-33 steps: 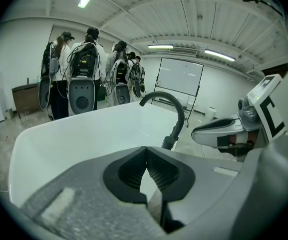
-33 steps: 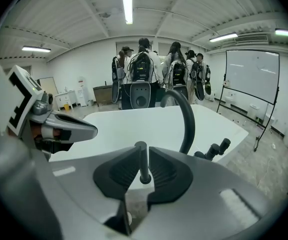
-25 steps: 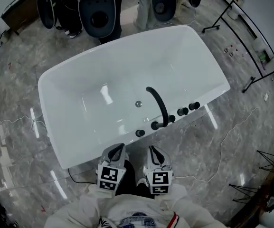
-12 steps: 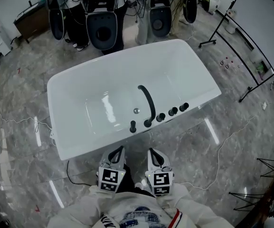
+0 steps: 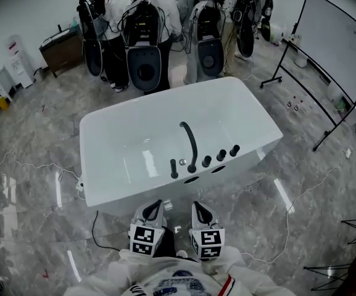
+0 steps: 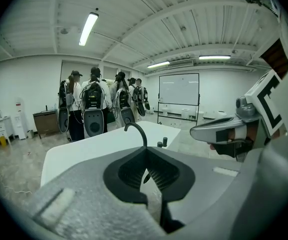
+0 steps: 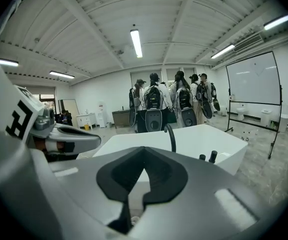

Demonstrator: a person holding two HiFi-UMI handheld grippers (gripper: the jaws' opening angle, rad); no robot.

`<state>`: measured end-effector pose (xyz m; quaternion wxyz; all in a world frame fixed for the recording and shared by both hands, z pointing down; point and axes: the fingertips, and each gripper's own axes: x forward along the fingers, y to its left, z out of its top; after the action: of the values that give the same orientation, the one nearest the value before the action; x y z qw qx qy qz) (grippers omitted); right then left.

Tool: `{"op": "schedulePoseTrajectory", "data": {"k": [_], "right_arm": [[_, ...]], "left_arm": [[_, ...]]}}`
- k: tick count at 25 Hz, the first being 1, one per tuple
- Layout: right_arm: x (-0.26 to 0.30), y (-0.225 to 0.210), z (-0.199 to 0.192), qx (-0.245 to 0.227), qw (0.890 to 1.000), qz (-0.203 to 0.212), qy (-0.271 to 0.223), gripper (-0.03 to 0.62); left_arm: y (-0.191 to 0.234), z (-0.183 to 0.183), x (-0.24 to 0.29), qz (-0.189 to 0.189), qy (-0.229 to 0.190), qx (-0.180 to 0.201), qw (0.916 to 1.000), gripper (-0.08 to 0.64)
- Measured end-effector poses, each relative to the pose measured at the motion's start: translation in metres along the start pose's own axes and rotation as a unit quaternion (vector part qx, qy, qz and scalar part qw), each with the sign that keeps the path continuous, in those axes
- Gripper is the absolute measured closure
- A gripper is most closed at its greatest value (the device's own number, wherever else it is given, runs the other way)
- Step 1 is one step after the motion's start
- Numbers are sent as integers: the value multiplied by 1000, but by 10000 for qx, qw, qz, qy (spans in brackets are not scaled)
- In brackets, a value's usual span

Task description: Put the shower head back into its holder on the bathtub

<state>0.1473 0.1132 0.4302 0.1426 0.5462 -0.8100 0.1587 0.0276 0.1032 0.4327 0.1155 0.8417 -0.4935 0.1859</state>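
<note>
The white bathtub [image 5: 134, 193] stands ahead of me on the marble floor. On its near rim are a black curved spout [image 5: 192, 142], a row of black knobs [image 5: 221, 155], and left of the spout a slim black upright piece [image 5: 174, 168], apparently the shower head seated in the rim. My left gripper [image 5: 156, 203] and right gripper [image 5: 197, 205] sit side by side close to my body, short of the tub, both shut and holding nothing. The left gripper view shows shut jaws [image 6: 146, 149] under the spout [image 6: 138, 131]. The right gripper [image 7: 144, 148] faces the spout [image 7: 171, 136] too.
Several people with backpack rigs [image 5: 147, 29] stand behind the tub. A whiteboard on a stand [image 5: 335, 48] is at the right, a low cabinet [image 5: 60, 48] at the back left. Cables [image 5: 289, 221] trail over the floor on both sides.
The tub has drawn away from me and sits higher and smaller in the head view, with more of the room showing. Both grippers stay together at the bottom edge.
</note>
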Motion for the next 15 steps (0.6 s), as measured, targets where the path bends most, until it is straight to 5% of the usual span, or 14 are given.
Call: {"op": "schedulePoseTrajectory", "data": {"k": [15], "right_arm": [[-34,40,28,1,9996,195,-186,588]], "left_arm": [[-26,34,-48,-197,-284,176,9992,560]]}}
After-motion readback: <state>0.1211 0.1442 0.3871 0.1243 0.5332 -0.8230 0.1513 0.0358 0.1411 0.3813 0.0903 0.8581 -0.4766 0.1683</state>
